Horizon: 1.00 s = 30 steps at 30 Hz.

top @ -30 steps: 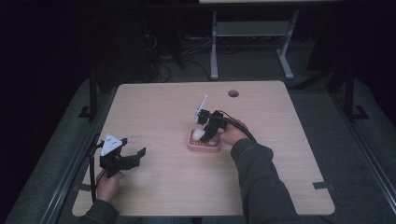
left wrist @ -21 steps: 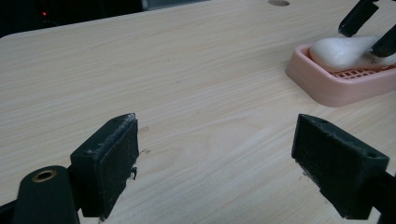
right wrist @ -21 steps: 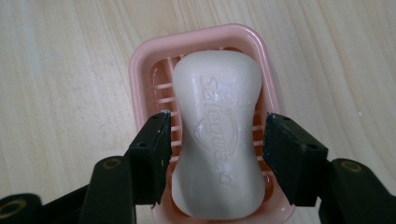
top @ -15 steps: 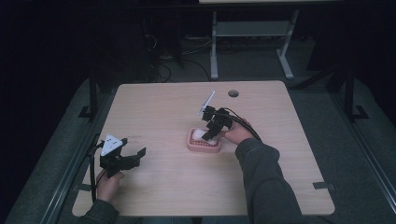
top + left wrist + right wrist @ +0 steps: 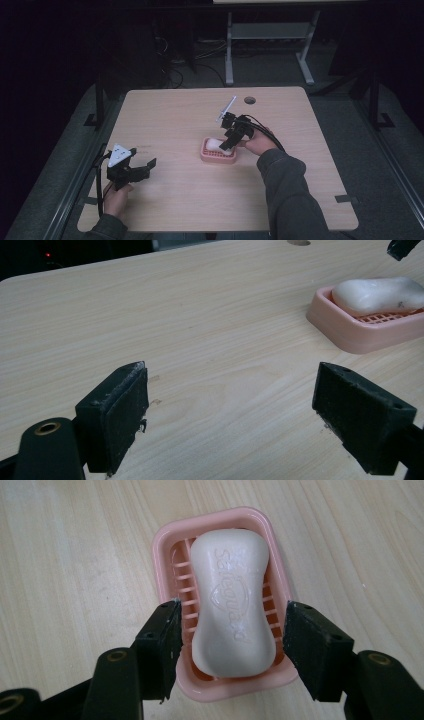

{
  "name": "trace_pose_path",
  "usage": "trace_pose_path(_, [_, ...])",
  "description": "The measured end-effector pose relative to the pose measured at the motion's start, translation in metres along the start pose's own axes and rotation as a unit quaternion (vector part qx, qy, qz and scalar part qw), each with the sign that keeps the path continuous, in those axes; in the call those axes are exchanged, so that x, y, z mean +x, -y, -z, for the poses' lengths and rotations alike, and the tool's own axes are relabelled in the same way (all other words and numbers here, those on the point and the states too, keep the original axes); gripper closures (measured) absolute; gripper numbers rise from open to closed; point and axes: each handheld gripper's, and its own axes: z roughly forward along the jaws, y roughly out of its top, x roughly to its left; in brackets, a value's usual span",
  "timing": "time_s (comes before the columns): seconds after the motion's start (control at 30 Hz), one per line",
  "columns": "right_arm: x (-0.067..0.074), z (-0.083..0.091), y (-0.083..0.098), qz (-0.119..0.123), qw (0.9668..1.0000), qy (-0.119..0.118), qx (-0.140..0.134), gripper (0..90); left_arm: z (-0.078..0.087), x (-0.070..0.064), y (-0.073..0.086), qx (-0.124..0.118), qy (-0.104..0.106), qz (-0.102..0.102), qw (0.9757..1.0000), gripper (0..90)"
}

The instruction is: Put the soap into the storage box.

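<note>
Right tongs (image 5: 230,645) astride soap (image 5: 231,602) — apart.

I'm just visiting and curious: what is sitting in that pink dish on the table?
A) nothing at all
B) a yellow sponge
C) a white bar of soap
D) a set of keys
C: the right gripper view shows a white bar of soap with embossed lettering lying in the slotted pink dish, with the right gripper open, one jaw on each side of the bar.
</note>
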Motion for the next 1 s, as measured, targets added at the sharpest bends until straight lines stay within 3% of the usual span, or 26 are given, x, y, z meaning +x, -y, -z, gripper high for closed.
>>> trace_pose_path(1.0, [0.003, 0.025, 0.031, -0.031, 0.9994, -0.001, -0.014, 37.8, 0.0, -0.001, 0.0, 0.002, 0.002, -0.003, 1.0, 14.1])
